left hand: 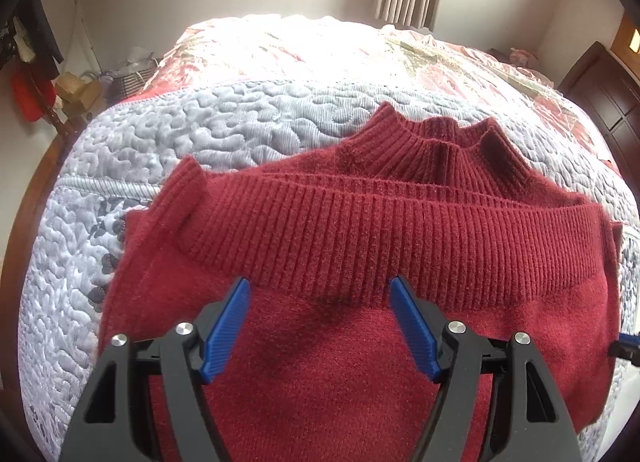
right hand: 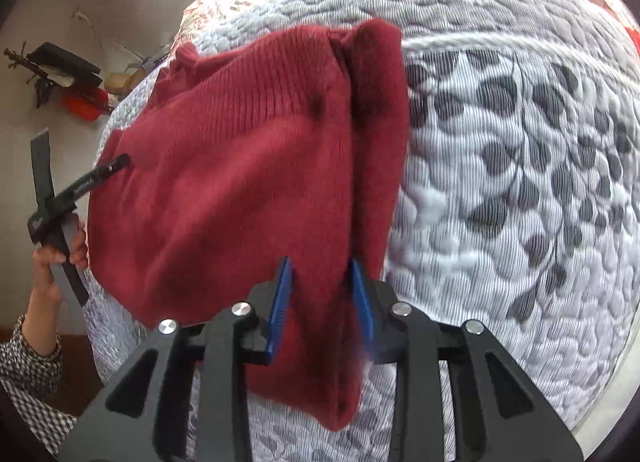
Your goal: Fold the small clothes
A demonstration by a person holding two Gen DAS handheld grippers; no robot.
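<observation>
So, the red sweater (left hand: 344, 302) is seen lying on the grey quilted bed (left hand: 200, 129), and it looks to be well along: the ribbed hem (left hand: 360, 238) has been brought up toward the ribbed collar (left hand: 432, 145), and a sleeve cuff (left hand: 188, 189) is tucked in at the left, so at least one fold can be judged done. In the right wrist view a long side strip of the sweater (right hand: 376, 133) is turned over along the right edge, with a dark crease between it and the main body. The left gripper (left hand: 320, 294) is held with its blue pads spread wide apart above the knit, nothing pinched, just short of the hem. The right gripper (right hand: 320, 282) has its pads on either side of the near end of that side fold; cloth sits between them, but whether it's actually pinched can't be told, since a gap seems to be left. What's probably left is a tidy-up or one more fold to make it compact. Room-wise, plenty of bare quilt is open to the right and far side, while the bed's near-left edge is close to the sweater, where a hand (right hand: 52, 258) in a checked sleeve is seen holding the other tool.
</observation>
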